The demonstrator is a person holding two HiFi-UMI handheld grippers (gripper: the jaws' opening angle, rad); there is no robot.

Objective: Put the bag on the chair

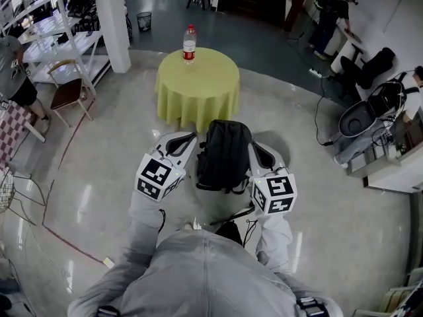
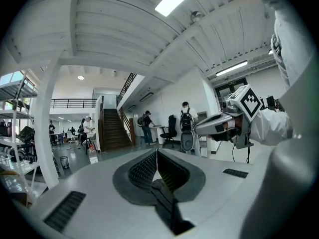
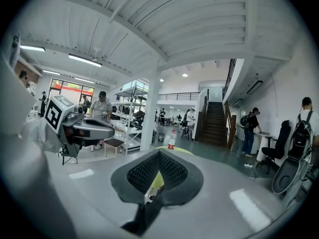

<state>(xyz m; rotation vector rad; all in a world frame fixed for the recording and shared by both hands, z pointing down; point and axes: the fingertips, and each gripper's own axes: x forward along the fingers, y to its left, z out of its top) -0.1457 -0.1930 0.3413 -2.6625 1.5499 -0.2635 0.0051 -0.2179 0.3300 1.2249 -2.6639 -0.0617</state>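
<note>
The bag (image 1: 223,154) hangs between the two grippers in front of the person, clear of the glossy pale floor (image 1: 99,197), with the left gripper (image 1: 183,141) just beside its upper left edge and the right gripper (image 1: 260,154) just beside its upper right. In the left gripper view the ribbed dark pads (image 2: 144,169) are pressed together on a flat black strap (image 2: 168,210) that runs down out of the jaws. In the right gripper view the jaws likewise pinch a black strap (image 3: 143,217). The bag is a black backpack of soft matt fabric, rounded at the top. Each gripper has a smooth grey shell and a cube with black-and-white square markers. Beyond the bag stands a round table (image 1: 198,91) draped in yellow-green cloth, with a clear bottle (image 1: 190,43) on it that has a red cap and a red label too small to read. The chair (image 1: 69,88), with a brown seat and a pale frame, is well apart to the left.
</note>
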